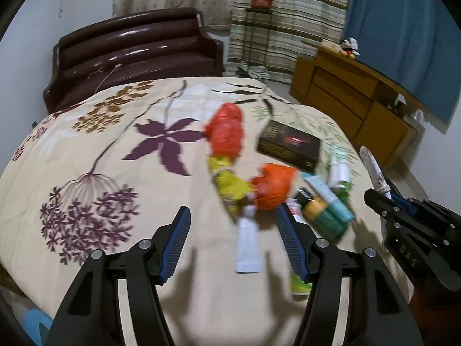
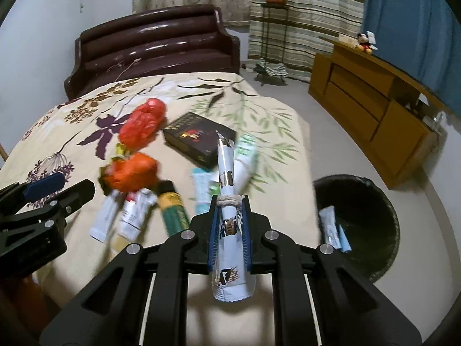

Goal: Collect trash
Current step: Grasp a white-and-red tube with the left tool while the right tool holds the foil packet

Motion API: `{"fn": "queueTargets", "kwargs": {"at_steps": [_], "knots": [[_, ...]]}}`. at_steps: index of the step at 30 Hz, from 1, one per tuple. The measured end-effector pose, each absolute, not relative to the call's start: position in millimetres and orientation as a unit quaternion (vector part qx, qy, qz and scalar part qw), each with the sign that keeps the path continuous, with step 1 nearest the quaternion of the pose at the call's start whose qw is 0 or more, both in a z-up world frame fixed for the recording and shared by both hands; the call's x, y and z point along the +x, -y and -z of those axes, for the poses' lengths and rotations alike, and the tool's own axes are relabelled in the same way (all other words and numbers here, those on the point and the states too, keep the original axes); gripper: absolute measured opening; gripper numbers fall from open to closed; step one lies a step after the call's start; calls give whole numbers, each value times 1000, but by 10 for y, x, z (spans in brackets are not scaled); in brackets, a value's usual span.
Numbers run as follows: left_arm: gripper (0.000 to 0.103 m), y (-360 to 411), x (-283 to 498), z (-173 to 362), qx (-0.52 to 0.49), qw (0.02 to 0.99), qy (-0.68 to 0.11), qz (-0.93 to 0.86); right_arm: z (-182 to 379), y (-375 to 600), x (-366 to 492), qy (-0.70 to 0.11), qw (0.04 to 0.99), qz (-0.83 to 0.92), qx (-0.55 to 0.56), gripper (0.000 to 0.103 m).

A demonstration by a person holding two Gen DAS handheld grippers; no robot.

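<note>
Gripping a rolled white packet (image 2: 229, 225), the right tool (image 2: 229, 225) is held above the bed (image 2: 273, 201). The left tool (image 1: 233, 242) is spread apart and empty, over trash there.

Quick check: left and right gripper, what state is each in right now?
Left gripper: open, nothing between its pads.
Right gripper: shut on a white rolled packet tied with string.
</note>
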State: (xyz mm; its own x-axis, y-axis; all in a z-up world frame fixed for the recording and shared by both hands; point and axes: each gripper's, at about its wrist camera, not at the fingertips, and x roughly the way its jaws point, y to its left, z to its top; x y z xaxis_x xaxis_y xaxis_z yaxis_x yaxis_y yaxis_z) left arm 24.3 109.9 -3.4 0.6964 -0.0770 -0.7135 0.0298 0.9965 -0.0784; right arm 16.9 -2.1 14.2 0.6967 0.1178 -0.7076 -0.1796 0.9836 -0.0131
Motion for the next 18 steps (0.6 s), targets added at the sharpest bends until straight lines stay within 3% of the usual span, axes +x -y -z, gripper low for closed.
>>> {"fn": "queueTargets", "kwargs": {"at_steps": [10,18], "knots": [[59,-553,253,240,11,910,-411,47,-93,482,22,-381,922,-65,-17,14],[28,-447,251,378,31,903,-427,44,-69,588,-1,-378,923,-74,0,14]]}}
